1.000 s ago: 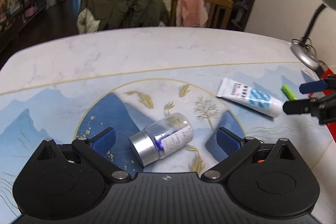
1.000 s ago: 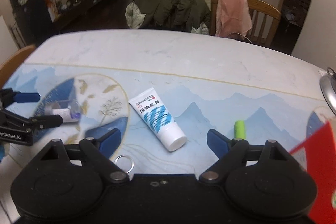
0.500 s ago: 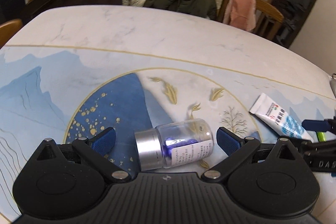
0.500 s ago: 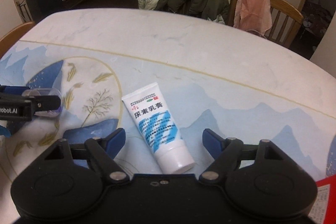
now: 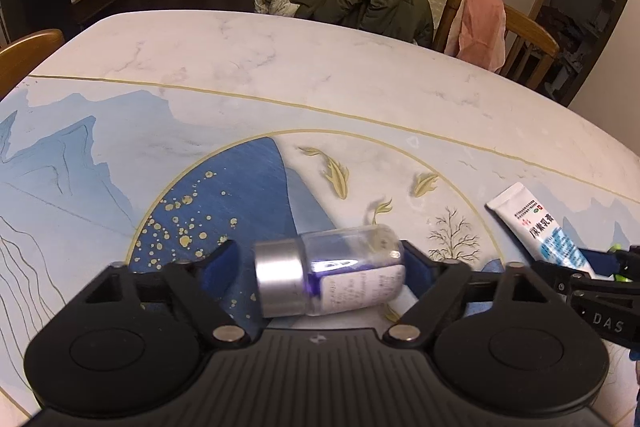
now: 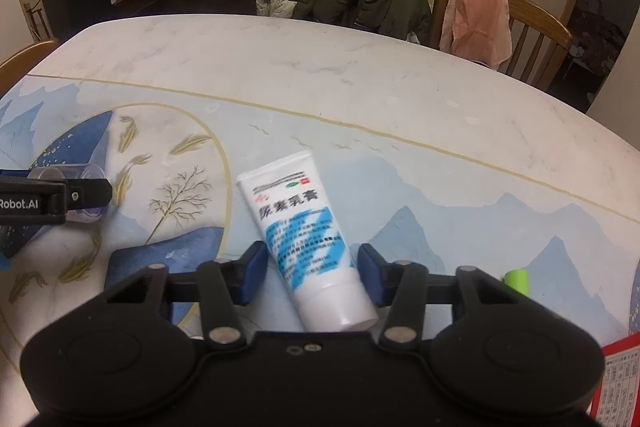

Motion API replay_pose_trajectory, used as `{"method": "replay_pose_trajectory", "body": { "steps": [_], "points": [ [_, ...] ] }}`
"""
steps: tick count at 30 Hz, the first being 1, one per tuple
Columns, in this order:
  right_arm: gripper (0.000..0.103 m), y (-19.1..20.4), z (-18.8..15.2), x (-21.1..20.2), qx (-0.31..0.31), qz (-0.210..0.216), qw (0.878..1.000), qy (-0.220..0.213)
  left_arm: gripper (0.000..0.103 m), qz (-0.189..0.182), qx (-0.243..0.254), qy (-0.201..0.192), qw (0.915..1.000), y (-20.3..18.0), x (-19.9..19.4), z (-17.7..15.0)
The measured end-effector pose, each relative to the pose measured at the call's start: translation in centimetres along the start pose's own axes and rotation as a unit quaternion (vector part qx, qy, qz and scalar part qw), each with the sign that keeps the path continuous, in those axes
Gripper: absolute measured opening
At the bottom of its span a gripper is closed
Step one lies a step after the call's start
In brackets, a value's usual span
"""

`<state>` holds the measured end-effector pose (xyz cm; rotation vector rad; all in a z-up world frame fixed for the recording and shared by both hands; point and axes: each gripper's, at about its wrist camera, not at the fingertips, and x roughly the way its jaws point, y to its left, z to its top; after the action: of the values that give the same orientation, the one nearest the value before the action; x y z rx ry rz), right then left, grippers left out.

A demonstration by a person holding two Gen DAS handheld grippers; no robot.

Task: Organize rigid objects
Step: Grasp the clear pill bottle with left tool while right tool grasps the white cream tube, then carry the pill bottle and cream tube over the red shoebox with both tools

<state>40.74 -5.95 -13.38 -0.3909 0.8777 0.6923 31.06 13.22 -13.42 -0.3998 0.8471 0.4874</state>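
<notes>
Left tongs (image 5: 322, 269) straddling vial (image 5: 328, 277), possibly touching

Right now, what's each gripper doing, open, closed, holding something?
Left gripper: closing around the lying pill bottle; firm grip cannot be told.
Right gripper: open, straddling the cream tube, small gaps either side.

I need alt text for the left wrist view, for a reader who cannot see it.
The left gripper has its blue pads on both ends of a clear bottle with a silver cap, lying sideways over a table painted with blue mountains. At right lies a white tube.
</notes>
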Motion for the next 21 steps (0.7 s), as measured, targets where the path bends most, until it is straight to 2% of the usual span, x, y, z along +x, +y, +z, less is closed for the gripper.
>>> {"method": "replay_pose_trajectory", "body": {
  "steps": [2,13,21],
  "points": [
    [0.037,0.2,0.0,-0.1,0.003,-0.001,1.000,0.002,0.075,-0.003,0.000,0.000,1.0000,0.0,-0.2,-0.1],
    [0.035,0.7,-1.3,-2.4,0.048,-0.020,0.999,0.008,0.075,-0.021,0.008,0.003,0.9997,-0.3,-1.2,-0.6],
    [0.035,1.5,-2.0,-7.2,0.059,-0.008,0.998,0.006,0.075,-0.052,0.029,0.012,0.9982,-1.2,-4.4,-1.7]
  ]
}}
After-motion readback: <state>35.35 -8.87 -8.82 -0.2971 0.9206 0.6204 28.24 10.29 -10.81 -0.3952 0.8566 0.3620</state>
